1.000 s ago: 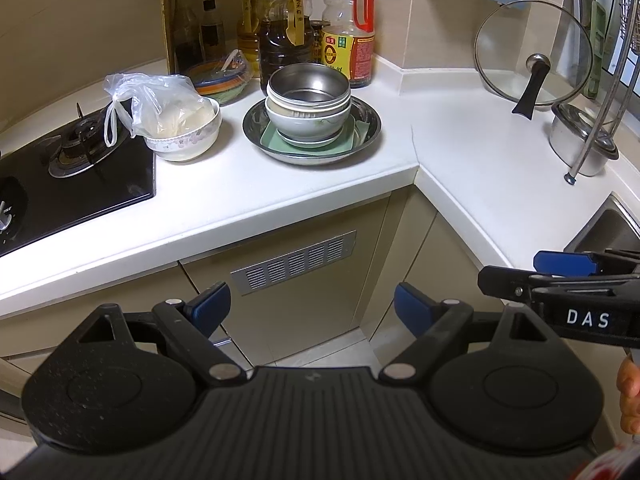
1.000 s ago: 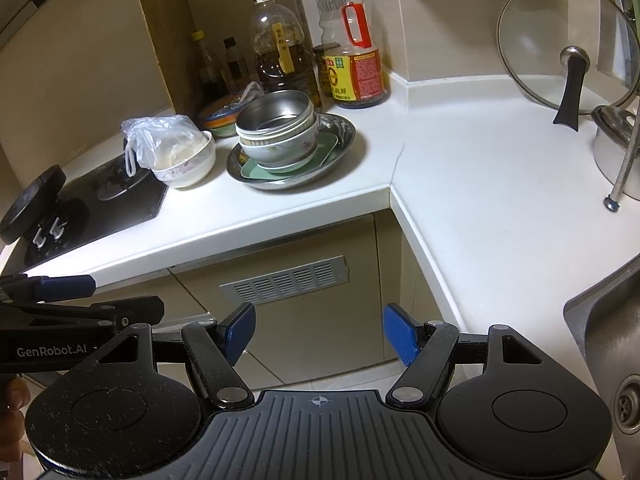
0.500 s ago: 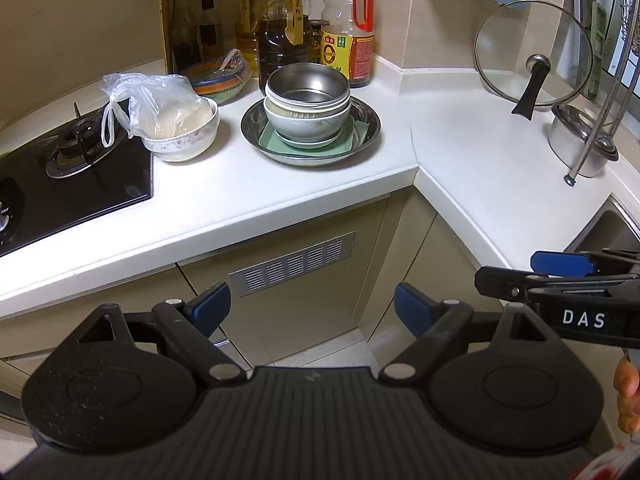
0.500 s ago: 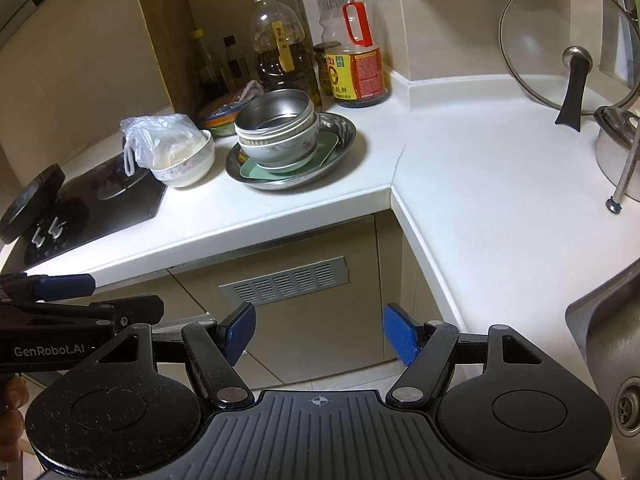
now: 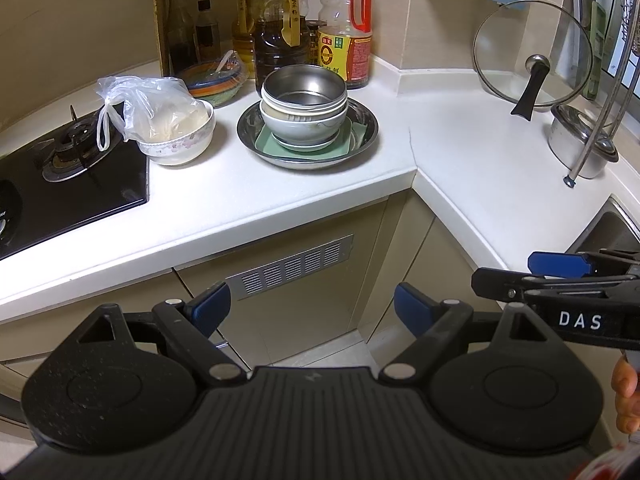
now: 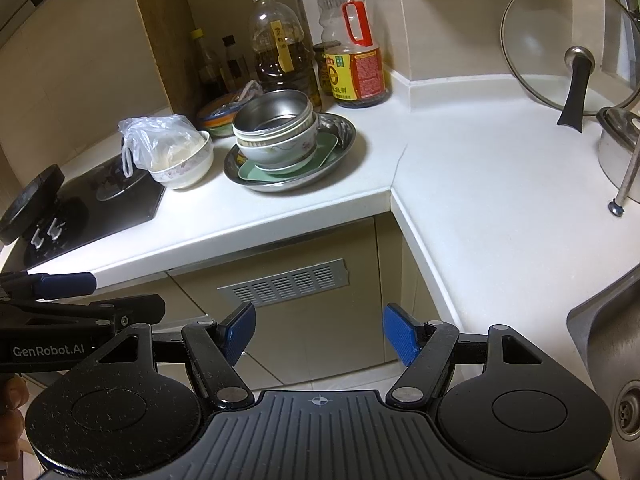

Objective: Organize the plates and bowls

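Left wrist view: the left gripper (image 5: 312, 304) is hanging off the counter (image 5: 460, 152) with fingers wide and holding nothing. At 12 o'clock the bowls (image 5: 304, 114) are sitting nested on a green plate (image 5: 268, 141) inside a steel dish (image 5: 370, 128), probably gathered to save space. The right gripper (image 5: 532, 270) is showing at 3 o'clock.

Right wrist view: its fingers are also gaping wide, empty. The stack is sitting at 11 o'clock; a bagged bowl (image 6: 188, 160) is standing apart beside it.

We see our left gripper (image 5: 310, 305) matte black, blue finger pads (image 5: 208, 307), ribbed housing, round discs, silver pivot screws, right gripper (image 6: 318, 333) alike, white "GenRobot.AI" and "DAS" lettering
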